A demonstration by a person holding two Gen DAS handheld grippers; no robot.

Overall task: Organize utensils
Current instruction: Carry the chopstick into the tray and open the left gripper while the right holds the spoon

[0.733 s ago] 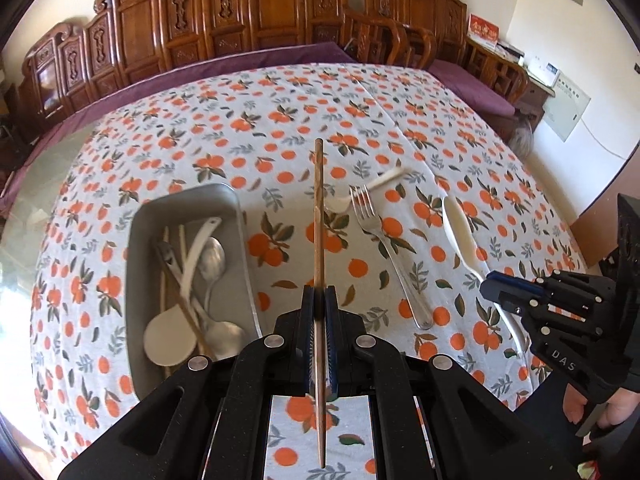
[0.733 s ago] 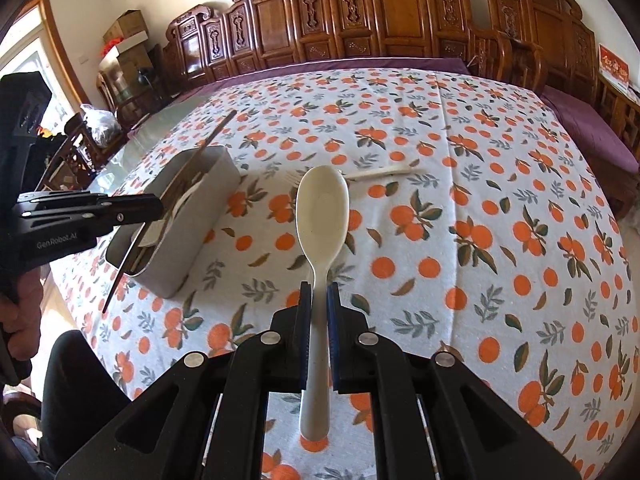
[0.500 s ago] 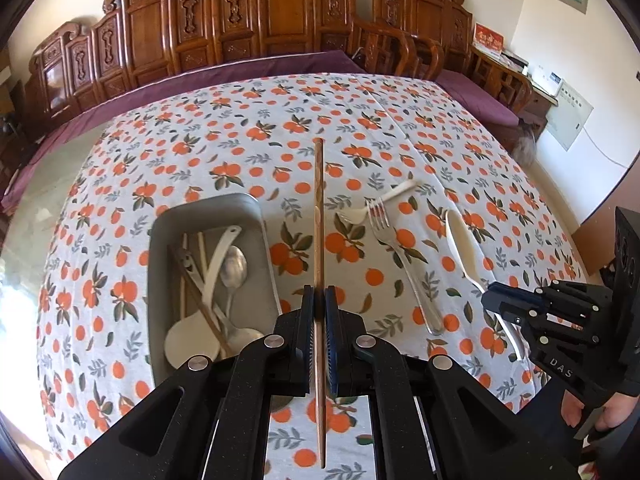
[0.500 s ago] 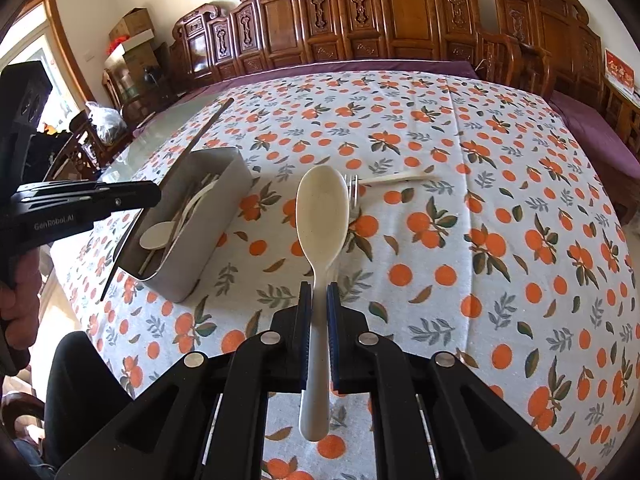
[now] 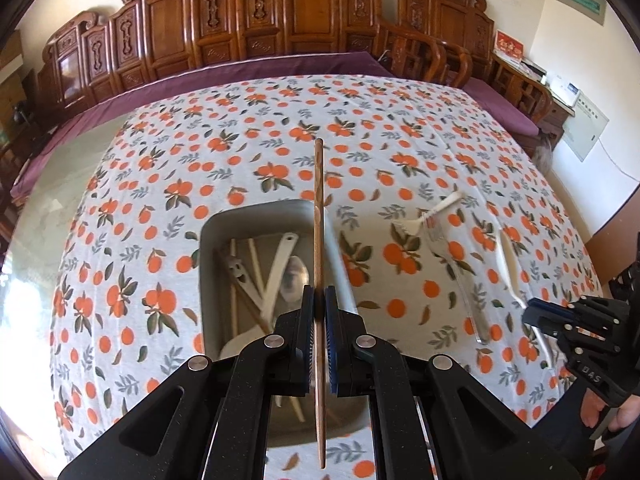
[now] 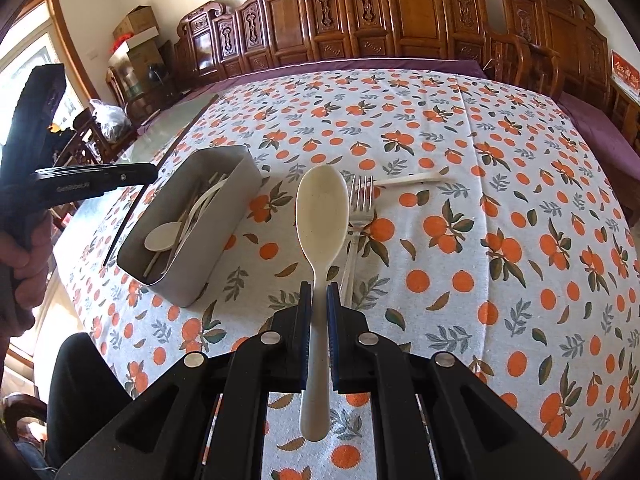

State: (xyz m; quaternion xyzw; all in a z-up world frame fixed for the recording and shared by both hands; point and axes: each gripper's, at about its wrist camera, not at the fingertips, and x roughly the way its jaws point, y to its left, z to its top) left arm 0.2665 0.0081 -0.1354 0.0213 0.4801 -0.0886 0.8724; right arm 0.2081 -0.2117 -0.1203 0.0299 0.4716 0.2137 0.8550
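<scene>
My left gripper (image 5: 319, 294) is shut on a brown wooden chopstick (image 5: 318, 220), which hangs lengthwise over the right side of the grey tray (image 5: 202, 280). The tray holds a white spoon, a metal spoon and pale chopsticks. My right gripper (image 6: 319, 292) is shut on the handle of a cream spoon (image 6: 322, 208), raised above the cloth to the right of the tray (image 6: 216, 248). A metal fork (image 6: 358, 216) and a white plastic fork (image 6: 408, 179) lie on the cloth just beyond the spoon. In the right wrist view the left gripper (image 6: 154, 172) carries the chopstick (image 6: 122, 238) at the left.
The round table wears a white cloth (image 5: 280, 120) printed with oranges. Carved wooden chairs (image 5: 304, 12) ring its far side. Boxes (image 6: 136, 28) and a doorway stand at the left. A person's dark trouser leg (image 6: 88, 380) is at the near edge.
My left gripper has carried the chopstick leftward, from over the cloth beside the tray to over the tray itself. The right gripper has lifted the cream spoon a little and drawn closer to the tray.
</scene>
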